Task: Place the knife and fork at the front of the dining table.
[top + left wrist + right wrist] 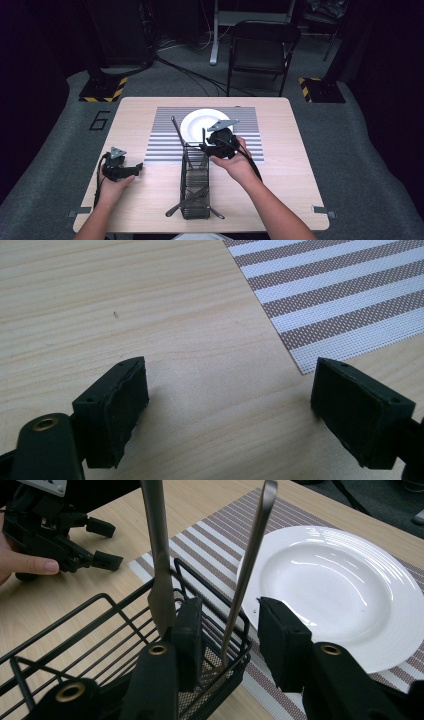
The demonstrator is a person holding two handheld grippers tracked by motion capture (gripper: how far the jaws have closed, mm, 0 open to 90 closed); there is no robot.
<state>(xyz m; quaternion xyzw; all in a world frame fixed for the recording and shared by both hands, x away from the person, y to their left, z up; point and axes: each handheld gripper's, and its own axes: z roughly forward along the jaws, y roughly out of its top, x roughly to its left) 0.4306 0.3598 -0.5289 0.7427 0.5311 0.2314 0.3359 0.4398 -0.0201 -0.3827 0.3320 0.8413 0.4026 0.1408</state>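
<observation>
The desk (150,210) is lit evenly from above, while the room around it is left in near darkness. Soft shadows are cast beneath the pads in the left gripper view. Bright glare is seen on the white plate (350,580). Nearby jaws are rendered slightly soft, and the high view is grainy and low in detail.

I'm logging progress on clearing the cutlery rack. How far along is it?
Nothing looks done: the white plate on the striped placemat is bare. In hand: the right gripper has its jaws around an upright utensil handle in the black wire rack, not yet pressing it. Left: that piece, the one beside it, and more lying at the rack's near end. The left gripper waits open.
</observation>
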